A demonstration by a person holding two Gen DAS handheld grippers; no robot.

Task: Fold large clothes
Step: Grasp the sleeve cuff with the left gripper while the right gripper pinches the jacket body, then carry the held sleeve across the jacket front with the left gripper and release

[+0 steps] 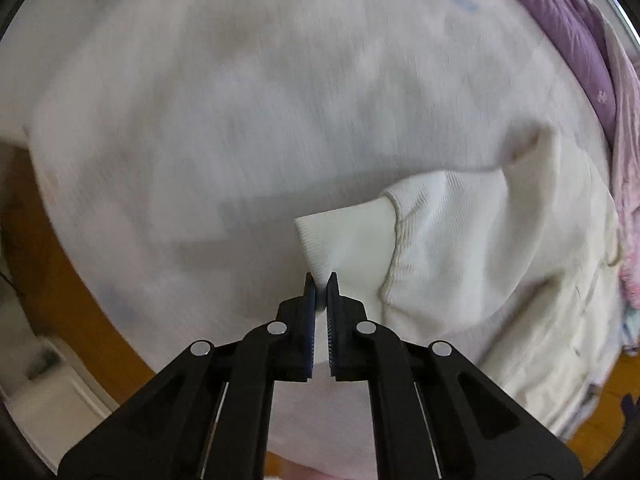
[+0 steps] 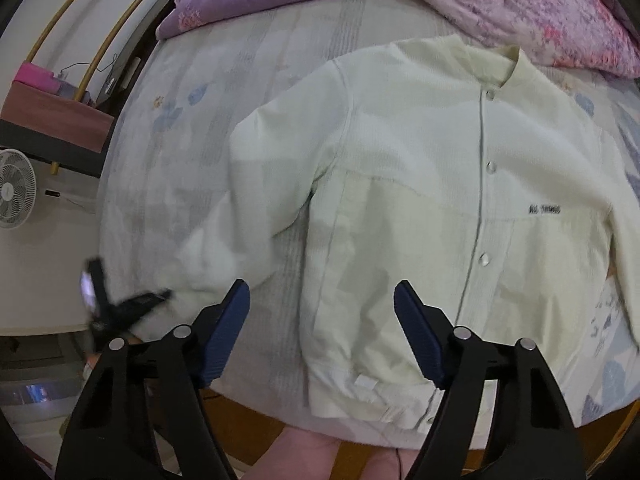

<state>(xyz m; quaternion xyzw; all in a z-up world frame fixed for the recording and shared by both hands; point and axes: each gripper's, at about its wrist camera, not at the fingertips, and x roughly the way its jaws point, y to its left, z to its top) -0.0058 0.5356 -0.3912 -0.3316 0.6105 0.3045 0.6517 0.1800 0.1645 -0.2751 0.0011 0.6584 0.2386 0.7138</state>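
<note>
Cream jacket cuff pinched in left gripper fingers; right gripper fingers apart

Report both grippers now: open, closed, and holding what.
Left gripper: closed on the sleeve cuff of the cream jacket.
Right gripper: open, holding nothing, above the jacket's hem.
</note>
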